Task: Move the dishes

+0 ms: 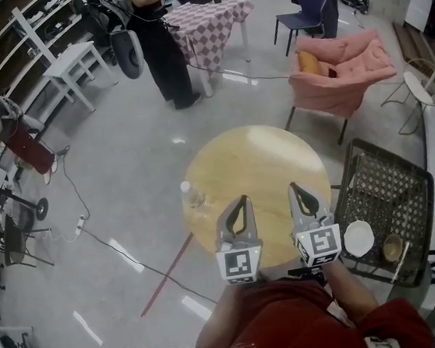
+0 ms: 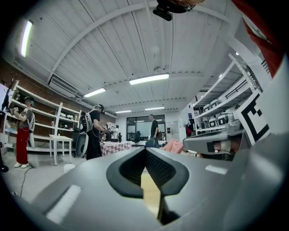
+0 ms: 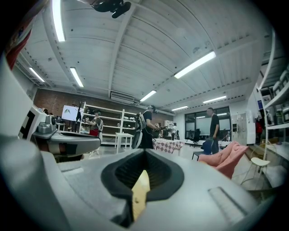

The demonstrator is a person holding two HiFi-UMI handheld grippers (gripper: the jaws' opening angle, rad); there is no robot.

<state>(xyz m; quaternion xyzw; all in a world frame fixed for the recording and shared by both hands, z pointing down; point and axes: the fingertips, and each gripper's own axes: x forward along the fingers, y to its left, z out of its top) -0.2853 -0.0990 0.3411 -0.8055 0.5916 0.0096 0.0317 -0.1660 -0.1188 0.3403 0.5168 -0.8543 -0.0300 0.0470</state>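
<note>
Well, both pairs of tongs are pressed tight shut, with nothing caught between them. The left tongs point(image 1: 243, 201) and the right tongs point(image 1: 292, 189) are held level, side by side, over the near edge of a round yellow desk point(image 1: 255, 157). They point away from the person in the red top point(image 1: 298, 332) who holds them. Each one's own view shows the dark ribbed pads point(image 2: 156, 168) meeting at the tips. Lower down only a sliver of the yellow desk top shows through.

The dishes are not on the desk. A white plate point(image 1: 358, 237) and a small wooden bowl point(image 1: 392, 248) sit close together on the near corner of a dark wicker chair point(image 1: 382, 182). That chair stands just to the right of the desk. The plate is near the right tongs but apart from them.

On the desk's left rim stands something small and clear, probably a bottle point(image 1: 191, 194); I cannot make it out for certain. The desk top carries nothing else that I can see.

Farther off there is a pink armchair point(image 1: 342, 69) with an orange cushion. Beyond that a table with a checked cloth point(image 1: 207, 18) has a person in black point(image 1: 160, 51) standing next to it.
</note>
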